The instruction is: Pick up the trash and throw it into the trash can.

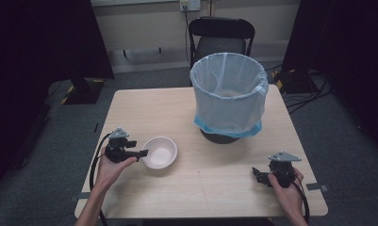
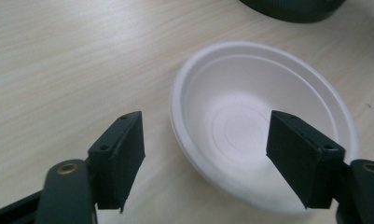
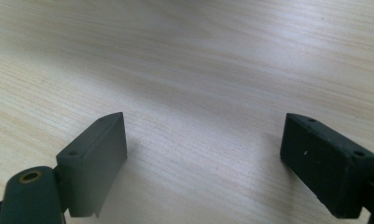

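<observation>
Left gripper [image 1: 142,153], jaws wide and empty, straddles the near rim of the white bowl [image 1: 160,152] at lower-left centre, seemingly mid-approach; next likely closing on that rim, while right gripper [image 1: 258,175] idles open, lower right.

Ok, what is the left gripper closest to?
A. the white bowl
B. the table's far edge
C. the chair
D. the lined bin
A: the left gripper hangs open at the rim of the bowl, one jaw over it in the left gripper view.
</observation>
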`<state>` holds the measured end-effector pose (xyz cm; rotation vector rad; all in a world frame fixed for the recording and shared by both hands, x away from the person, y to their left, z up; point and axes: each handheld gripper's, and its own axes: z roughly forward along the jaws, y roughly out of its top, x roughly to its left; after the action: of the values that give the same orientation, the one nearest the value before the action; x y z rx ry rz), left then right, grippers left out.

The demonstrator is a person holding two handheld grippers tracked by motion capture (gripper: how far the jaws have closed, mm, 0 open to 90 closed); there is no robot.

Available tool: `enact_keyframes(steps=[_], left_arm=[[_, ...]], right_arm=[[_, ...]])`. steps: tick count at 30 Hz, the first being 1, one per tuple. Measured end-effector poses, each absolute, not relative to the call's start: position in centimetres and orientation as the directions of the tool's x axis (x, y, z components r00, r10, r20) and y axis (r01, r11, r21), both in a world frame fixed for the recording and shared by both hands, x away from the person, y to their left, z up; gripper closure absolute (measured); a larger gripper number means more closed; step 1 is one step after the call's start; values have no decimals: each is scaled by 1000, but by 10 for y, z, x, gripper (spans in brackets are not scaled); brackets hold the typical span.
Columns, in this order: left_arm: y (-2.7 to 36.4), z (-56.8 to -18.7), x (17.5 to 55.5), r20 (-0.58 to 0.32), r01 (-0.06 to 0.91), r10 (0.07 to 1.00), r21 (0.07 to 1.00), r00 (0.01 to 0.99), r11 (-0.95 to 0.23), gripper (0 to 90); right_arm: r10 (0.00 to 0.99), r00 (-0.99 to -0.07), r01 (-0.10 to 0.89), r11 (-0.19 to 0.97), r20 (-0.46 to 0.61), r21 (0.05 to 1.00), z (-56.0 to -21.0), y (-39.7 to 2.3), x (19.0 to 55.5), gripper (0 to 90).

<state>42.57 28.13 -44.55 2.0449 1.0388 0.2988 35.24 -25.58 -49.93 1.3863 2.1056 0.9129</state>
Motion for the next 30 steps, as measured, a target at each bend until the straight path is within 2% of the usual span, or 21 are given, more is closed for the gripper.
enact_keyframes(steps=[3, 4, 8, 14, 16, 18, 20, 26, 30], left_arm=[[278, -448, 436, -149, 579, 752, 738, 642, -348, 320], [275, -450, 444, -157, 579, 742, 735, 651, -352, 362], [271, -458, 457, -177, 583, 732, 734, 658, -347, 424], [267, -473, 465, -214, 615, 718, 703, 662, -358, 480], [264, -478, 468, -205, 627, 720, 678, 663, -384, 537], [263, -481, 468, -235, 633, 706, 679, 668, -372, 565], [262, -481, 468, -227, 628, 706, 681, 671, -377, 584], [256, -477, 465, -218, 599, 685, 703, 695, -384, 762], [257, -471, 462, -227, 584, 677, 728, 700, -360, 786]], right_arm=[[921, -390, 617, 274, -16, 737, -499, -256, 352, 139], [921, -389, 618, 273, -15, 737, -499, -256, 352, 139], [921, -389, 619, 273, -15, 737, -499, -256, 352, 139], [921, -389, 618, 273, -15, 737, -499, -256, 352, 139], [921, -389, 619, 273, -15, 737, -499, -256, 352, 138], [921, -389, 618, 273, -15, 737, -499, -256, 352, 138], [921, -389, 618, 273, -15, 737, -499, -256, 352, 139], [921, -389, 618, 273, -15, 737, -499, -256, 352, 139], [921, -389, 619, 273, -15, 737, -499, -256, 352, 138]])
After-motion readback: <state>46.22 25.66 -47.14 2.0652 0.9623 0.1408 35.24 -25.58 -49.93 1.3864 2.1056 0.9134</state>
